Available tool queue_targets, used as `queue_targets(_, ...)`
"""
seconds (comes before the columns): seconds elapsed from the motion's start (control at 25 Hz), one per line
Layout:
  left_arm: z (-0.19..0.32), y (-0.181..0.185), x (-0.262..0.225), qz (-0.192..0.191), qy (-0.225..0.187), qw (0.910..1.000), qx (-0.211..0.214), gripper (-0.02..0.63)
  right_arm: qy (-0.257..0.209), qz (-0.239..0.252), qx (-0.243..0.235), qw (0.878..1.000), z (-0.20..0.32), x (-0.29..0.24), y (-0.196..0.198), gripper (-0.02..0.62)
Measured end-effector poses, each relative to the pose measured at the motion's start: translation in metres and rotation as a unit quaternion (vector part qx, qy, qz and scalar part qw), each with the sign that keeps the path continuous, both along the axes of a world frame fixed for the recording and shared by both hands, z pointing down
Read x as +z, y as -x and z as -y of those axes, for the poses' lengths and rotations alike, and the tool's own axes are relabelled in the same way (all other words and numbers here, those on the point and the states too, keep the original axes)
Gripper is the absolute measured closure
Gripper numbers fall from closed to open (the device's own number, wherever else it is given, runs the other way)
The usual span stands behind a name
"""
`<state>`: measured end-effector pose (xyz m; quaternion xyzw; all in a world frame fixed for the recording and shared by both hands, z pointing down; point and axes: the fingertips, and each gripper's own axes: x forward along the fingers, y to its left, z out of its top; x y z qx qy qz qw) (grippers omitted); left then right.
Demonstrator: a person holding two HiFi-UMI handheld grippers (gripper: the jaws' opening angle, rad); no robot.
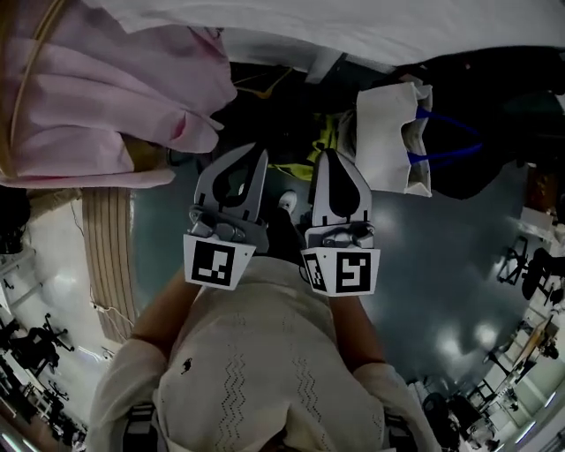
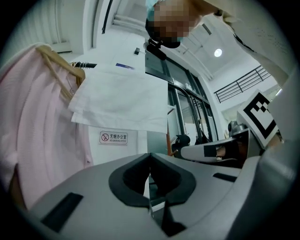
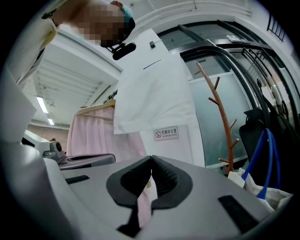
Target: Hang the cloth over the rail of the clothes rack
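The white cloth (image 2: 122, 101) hangs folded high up beside a pink garment (image 2: 33, 131) on a wooden hanger (image 2: 61, 65); a short piece of dark rail (image 2: 86, 65) shows between them. The same white cloth (image 3: 154, 89) appears in the right gripper view, and in the head view the white cloth (image 1: 353, 26) spans the top edge. My left gripper (image 1: 256, 152) and right gripper (image 1: 331, 152) are side by side in front of my chest, well below the cloth. The left gripper (image 2: 149, 154) and right gripper (image 3: 151, 158) have their jaws closed tip to tip, with nothing between them.
A white bag with blue handles (image 1: 393, 137) stands on the floor to the right. A brown coat stand (image 3: 220, 108) rises by the glass wall, with a dark chair behind it. The pink garment (image 1: 97, 88) fills the upper left of the head view.
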<state>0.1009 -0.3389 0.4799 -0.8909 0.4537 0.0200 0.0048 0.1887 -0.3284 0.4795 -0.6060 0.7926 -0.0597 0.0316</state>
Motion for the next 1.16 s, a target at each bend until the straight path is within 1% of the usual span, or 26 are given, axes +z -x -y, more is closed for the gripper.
queue_targets(0.08,-0.005,-0.002,0.007,0.008,0.000,1.0000,0.001,0.594,0.009,0.005,-0.002,1.000,-0.002,0.006,-0.001,0.577)
queue_targets(0.36,-0.016,-0.013,0.024,0.018,0.013,0.9998,0.003,0.594,0.013,0.004,-0.005,1.000,-0.007,0.015,-0.002,0.577)
queue_targets(0.52,-0.021,-0.018,0.028,0.031,0.022,0.9992,0.010,0.594,0.019,-0.002,-0.010,1.000,-0.011,0.019,-0.003,0.577)
queue_targets(0.64,-0.024,-0.018,0.027,0.034,0.018,0.9991,0.016,0.594,0.027,-0.003,-0.014,1.000,-0.014,0.022,-0.001,0.577)
queue_targets(1.16,-0.016,-0.014,0.037,0.044,0.030,0.9986,0.007,0.594,0.040,-0.007,-0.022,0.999,-0.007,0.031,0.000,0.577)
